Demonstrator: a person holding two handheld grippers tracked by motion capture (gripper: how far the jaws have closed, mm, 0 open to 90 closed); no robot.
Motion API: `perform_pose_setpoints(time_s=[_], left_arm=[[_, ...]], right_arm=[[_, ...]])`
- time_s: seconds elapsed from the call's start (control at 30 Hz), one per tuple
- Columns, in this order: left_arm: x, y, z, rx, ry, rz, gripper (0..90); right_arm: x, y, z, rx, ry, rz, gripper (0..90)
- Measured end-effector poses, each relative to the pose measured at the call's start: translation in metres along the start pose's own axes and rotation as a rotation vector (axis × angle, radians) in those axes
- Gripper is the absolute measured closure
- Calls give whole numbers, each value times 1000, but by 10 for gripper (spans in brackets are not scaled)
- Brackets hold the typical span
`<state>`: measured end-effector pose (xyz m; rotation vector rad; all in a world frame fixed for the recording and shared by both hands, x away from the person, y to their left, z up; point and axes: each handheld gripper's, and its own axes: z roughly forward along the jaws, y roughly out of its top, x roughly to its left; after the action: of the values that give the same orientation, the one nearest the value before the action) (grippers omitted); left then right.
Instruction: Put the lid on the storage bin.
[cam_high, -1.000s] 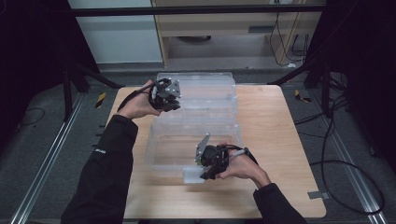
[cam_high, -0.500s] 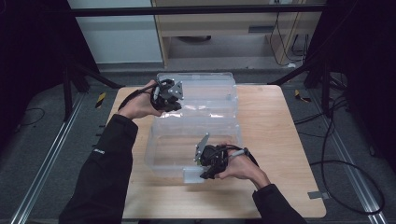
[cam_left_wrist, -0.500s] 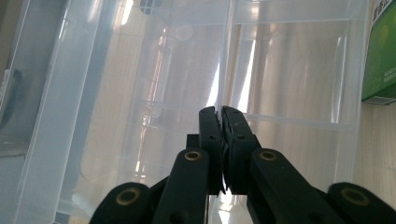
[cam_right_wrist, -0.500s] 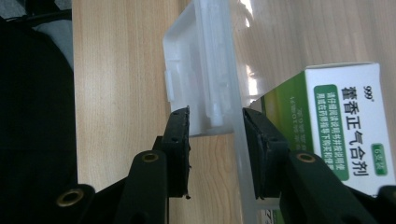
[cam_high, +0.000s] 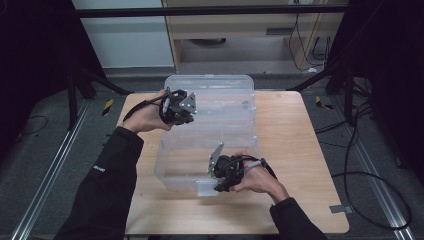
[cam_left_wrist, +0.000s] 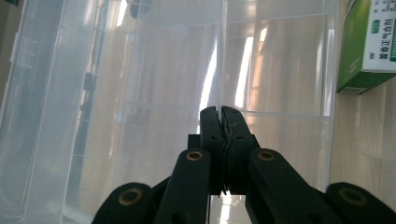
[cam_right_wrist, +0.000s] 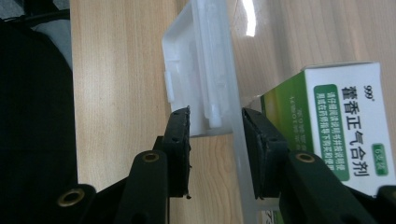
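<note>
Now your left tool (cam_high: 176, 106) is pinching the far lid edge of the clear box (cam_high: 210, 135) on the bench (cam_high: 300, 165), while your right tool (cam_high: 223, 172) grips its near front latch to hold it steady.

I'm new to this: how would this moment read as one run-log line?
left gripper: shut on lid edge | right gripper: astride latch, grip unclear | clear box: open | medicine box: inside
</note>
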<state>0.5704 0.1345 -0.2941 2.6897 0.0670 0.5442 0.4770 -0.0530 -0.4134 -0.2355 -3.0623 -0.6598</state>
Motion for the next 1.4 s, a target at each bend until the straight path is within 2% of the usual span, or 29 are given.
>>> perform_pose_setpoints(time_s=[0.07, 0.1, 0.23, 0.43, 0.9, 1.13, 1.2, 1.3, 1.33, 1.37, 1.4], left_arm=[[-5, 0, -2, -5, 4, 3, 885], [-3, 1, -4, -4, 11, 71, 885], [-13, 1, -8, -7, 16, 80, 885], [-24, -1, -11, -20, 29, 77, 885], [-45, -3, -15, -4, 49, 83, 883], [-51, -5, -17, -9, 41, 81, 882], [-52, -5, -17, -4, 40, 92, 881], [-56, -5, -17, -5, 44, 85, 879], [-58, -6, -17, 1, 41, 63, 878], [-57, -6, -17, -1, 47, 92, 877], [-58, -6, -18, 0, 47, 90, 876]], right_arm=[[0, 0, 0, 3, -1, -3, 644], [0, 0, 0, 2, -2, -5, 644], [1, 0, 0, 3, -6, -5, 644], [1, 0, 0, 2, -2, 1, 643], [2, 0, 0, -1, -11, -10, 640], [2, 0, 0, 0, -3, -2, 639], [2, 0, 0, 0, -2, -2, 638], [2, 0, 0, -1, -8, -3, 637], [2, 0, 0, -1, -9, -4, 636], [2, 0, 0, -2, -9, -5, 636], [2, 0, 0, -2, -10, -6, 635]])
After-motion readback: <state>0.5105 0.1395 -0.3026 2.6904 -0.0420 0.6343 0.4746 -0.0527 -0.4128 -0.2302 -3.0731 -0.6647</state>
